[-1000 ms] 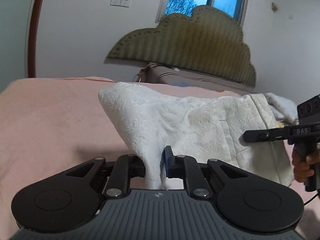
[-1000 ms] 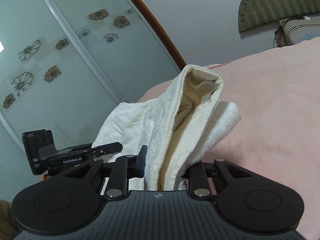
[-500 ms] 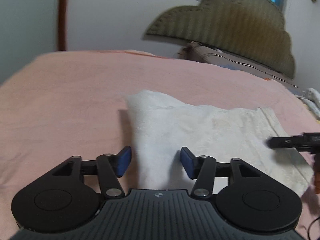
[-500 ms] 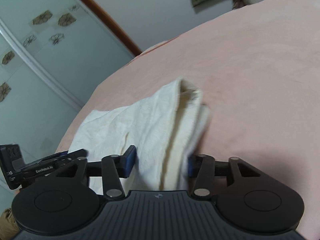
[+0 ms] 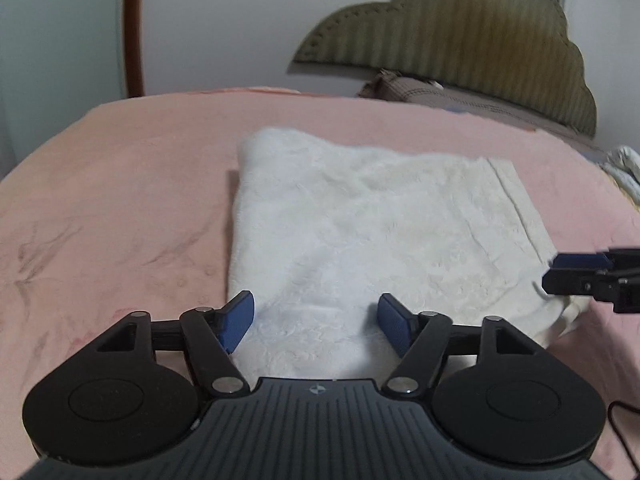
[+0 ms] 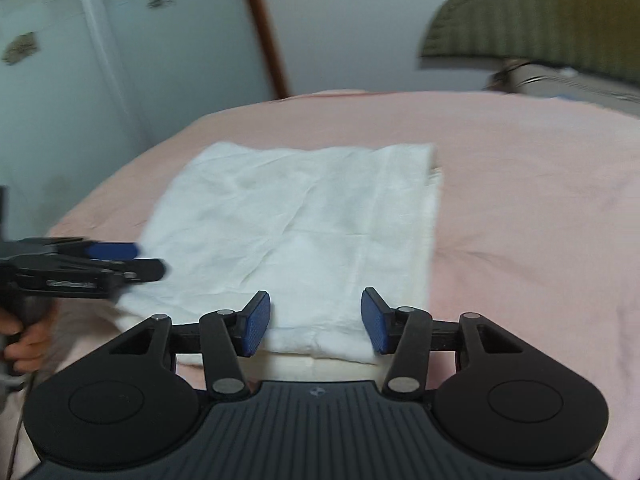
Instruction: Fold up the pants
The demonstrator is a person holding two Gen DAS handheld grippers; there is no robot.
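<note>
The white pants (image 5: 360, 236) lie folded flat in a rough rectangle on the pink bed; they also show in the right wrist view (image 6: 296, 232). My left gripper (image 5: 316, 322) is open and empty, its blue pads just above the near edge of the cloth. My right gripper (image 6: 316, 322) is open and empty over the near edge at the other end. Each gripper shows side-on in the other's view: the right gripper (image 5: 576, 270) at the cloth's right corner, the left gripper (image 6: 116, 258) at its left corner.
The pink bedspread (image 5: 100, 208) spreads around the pants. An olive headboard (image 5: 460, 36) and a pillow (image 5: 440, 94) stand at the far end. More white cloth (image 5: 624, 172) lies at the far right. A glass wardrobe door (image 6: 60, 80) is on the left.
Both grippers were shut on the lifted pants a second ago. They have let go and opened wide. The pants now lie flat on the bed and the grippers have drawn back.
</note>
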